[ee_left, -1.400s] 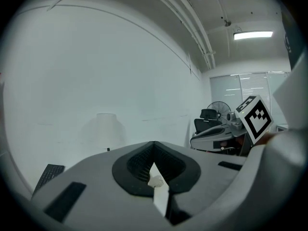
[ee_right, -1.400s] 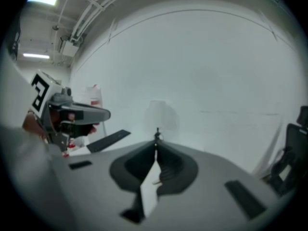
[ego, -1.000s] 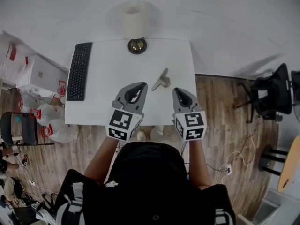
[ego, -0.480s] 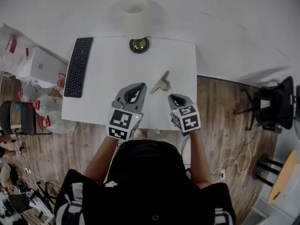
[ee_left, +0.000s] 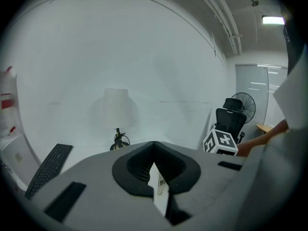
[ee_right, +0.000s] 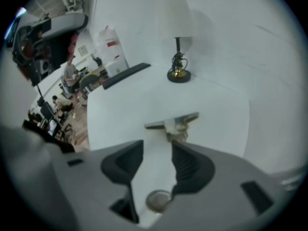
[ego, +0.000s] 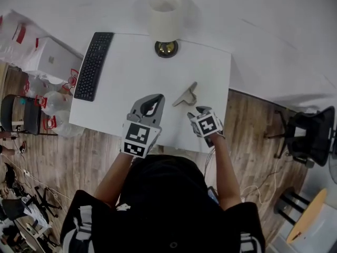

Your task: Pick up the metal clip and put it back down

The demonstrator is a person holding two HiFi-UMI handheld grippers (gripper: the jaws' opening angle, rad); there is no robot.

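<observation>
The right hand-held gripper (ee_right: 158, 146), its empty jaws just opening partway, hangs just short of the clip (ee_right: 173, 123) near the bench's (ego: 131, 78) right edge, where an off-centre bite could skid it overboard; the left hand-held gripper (ego: 159, 97) is closed.

Metal clip (ego: 185, 96) lies on table (ego: 131, 86), lamp (ego: 166, 19) behind, keyboard (ego: 93, 65) left
</observation>
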